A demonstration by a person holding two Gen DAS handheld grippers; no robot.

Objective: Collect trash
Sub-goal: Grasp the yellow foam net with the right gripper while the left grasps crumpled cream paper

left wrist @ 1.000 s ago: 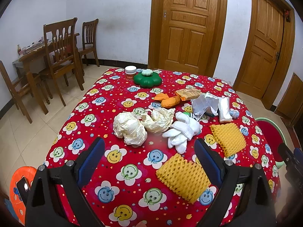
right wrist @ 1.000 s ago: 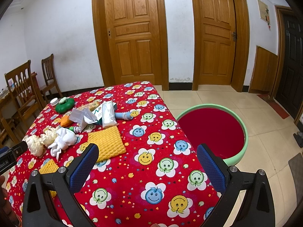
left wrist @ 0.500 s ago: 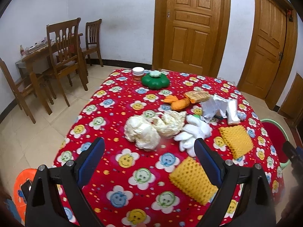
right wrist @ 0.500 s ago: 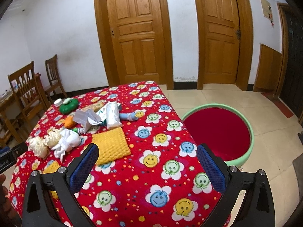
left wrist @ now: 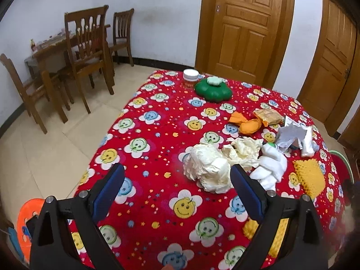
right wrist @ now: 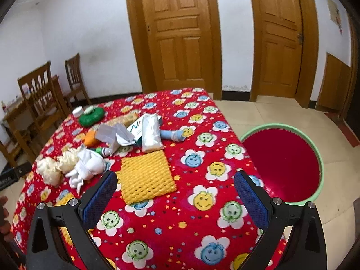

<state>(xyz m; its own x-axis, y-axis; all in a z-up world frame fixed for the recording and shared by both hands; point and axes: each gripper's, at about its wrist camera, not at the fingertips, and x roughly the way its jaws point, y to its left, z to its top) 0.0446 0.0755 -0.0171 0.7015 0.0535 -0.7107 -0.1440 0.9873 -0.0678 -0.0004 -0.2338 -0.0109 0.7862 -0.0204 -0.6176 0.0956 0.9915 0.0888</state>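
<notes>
Trash lies on a table with a red smiley-flower cloth [left wrist: 157,135]. In the left wrist view a crumpled cream wad [left wrist: 208,171] sits just ahead of my open, empty left gripper [left wrist: 177,193], beside a second cream wad [left wrist: 243,149], white foam wrap [left wrist: 272,165], orange wrappers [left wrist: 247,124] and yellow foam nets [left wrist: 310,177]. In the right wrist view my open, empty right gripper [right wrist: 175,198] hovers above a yellow foam net [right wrist: 146,175], with white packets [right wrist: 151,132] and grey paper [right wrist: 112,135] beyond. A red basin with a green rim [right wrist: 283,159] stands on the floor to the right.
A green flower-shaped box [left wrist: 212,90] and a small white-lidded jar [left wrist: 190,78] stand at the table's far end. Wooden chairs [left wrist: 87,56] and a table stand at the left wall. Wooden doors [right wrist: 177,33] are behind. An orange object [left wrist: 24,222] lies on the floor at lower left.
The left view has swung left, so the trash now sits to the right of the gripper. The right gripper has moved closer over the yellow net. Both stay open.
</notes>
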